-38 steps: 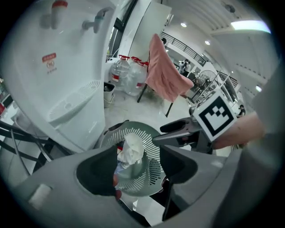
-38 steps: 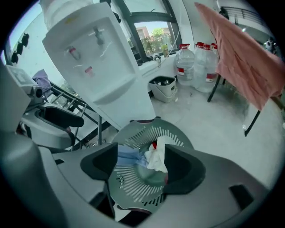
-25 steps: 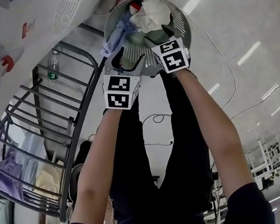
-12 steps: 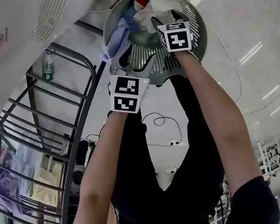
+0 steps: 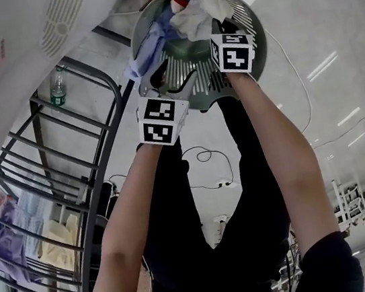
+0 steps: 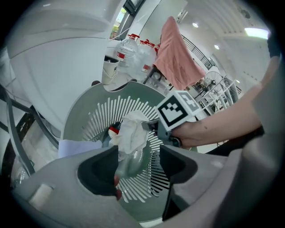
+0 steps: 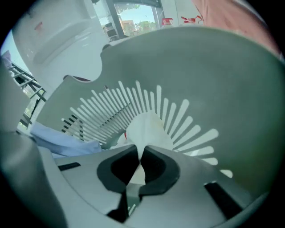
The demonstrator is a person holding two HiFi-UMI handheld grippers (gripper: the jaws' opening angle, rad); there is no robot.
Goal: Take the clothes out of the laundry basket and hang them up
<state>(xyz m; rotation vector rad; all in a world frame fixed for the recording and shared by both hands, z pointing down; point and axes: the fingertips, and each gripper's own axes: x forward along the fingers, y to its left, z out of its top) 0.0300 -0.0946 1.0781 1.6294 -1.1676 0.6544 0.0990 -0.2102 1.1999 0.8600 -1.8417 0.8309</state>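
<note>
The right gripper [image 7: 139, 153] has just closed its jaws tight on a crumpled white cloth [image 7: 149, 129], while the left gripper [image 6: 139, 165] holds its jaws wide apart, gripping nothing. Both reach into the round grey-green slotted plastic laundry basket [image 5: 255, 34] at twelve o'clock in the head view, where a pale blue garment [image 5: 146, 54] hangs over its rim at nine o'clock

Grey-green laundry basket [image 5: 251, 29] with pale striped slits, white cloth [image 5: 196, 16] inside it, light blue cloth [image 5: 149, 46] over its rim, black-and-white squared cubes [image 5: 158, 120] just beside it, pink cloth [image 6: 179, 58] behind it.
</note>
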